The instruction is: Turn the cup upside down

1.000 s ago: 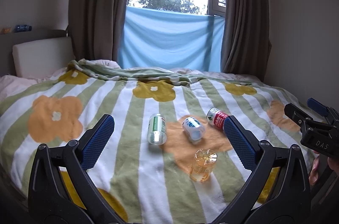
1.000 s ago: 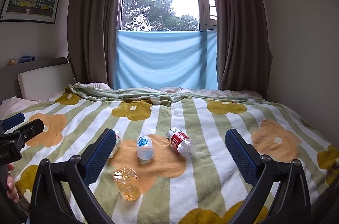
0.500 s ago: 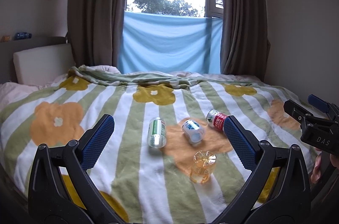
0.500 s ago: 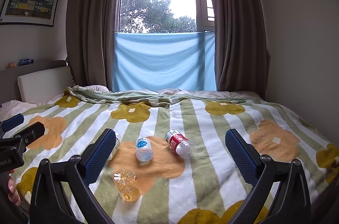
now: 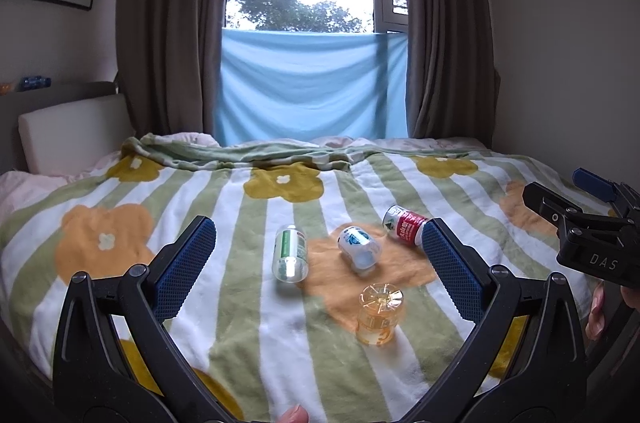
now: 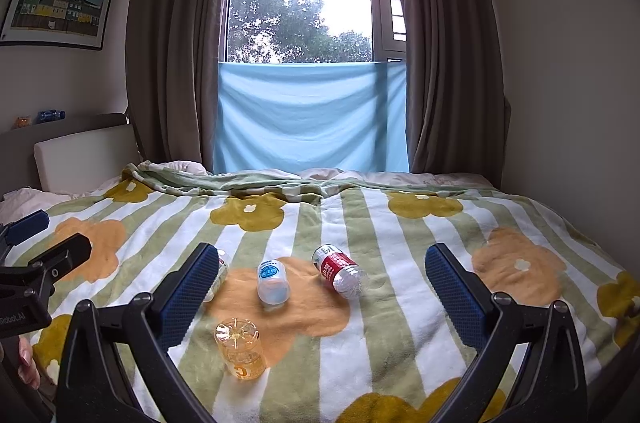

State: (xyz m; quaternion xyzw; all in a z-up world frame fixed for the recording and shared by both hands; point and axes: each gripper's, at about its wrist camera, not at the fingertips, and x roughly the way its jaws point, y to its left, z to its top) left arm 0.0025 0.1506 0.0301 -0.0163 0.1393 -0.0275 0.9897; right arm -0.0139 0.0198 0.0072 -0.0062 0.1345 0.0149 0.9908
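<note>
A clear orange plastic cup [image 5: 379,315] [image 6: 240,347] stands on the flowered bed blanket [image 5: 120,207] with its ribbed base facing up. My left gripper [image 5: 316,263] hangs open above the near part of the bed, the cup low between its blue pads and closer to the right one. My right gripper [image 6: 320,289] is open too, held back from the bed, with the cup just right of its left finger [image 6: 188,287]. Neither gripper touches anything. Each gripper shows at the edge of the other's view.
Three small bottles lie on their sides beyond the cup: a green-labelled one [image 5: 289,251], a blue-labelled one [image 5: 357,247] [image 6: 273,280] and a red-labelled one [image 5: 404,224] [image 6: 339,270]. A headboard cushion [image 6: 84,159] stands at far left, curtains and a window behind.
Both grippers have tilted or drawn back slightly, so the bed sits a little lower in both views. The cup and bottles have not moved.
</note>
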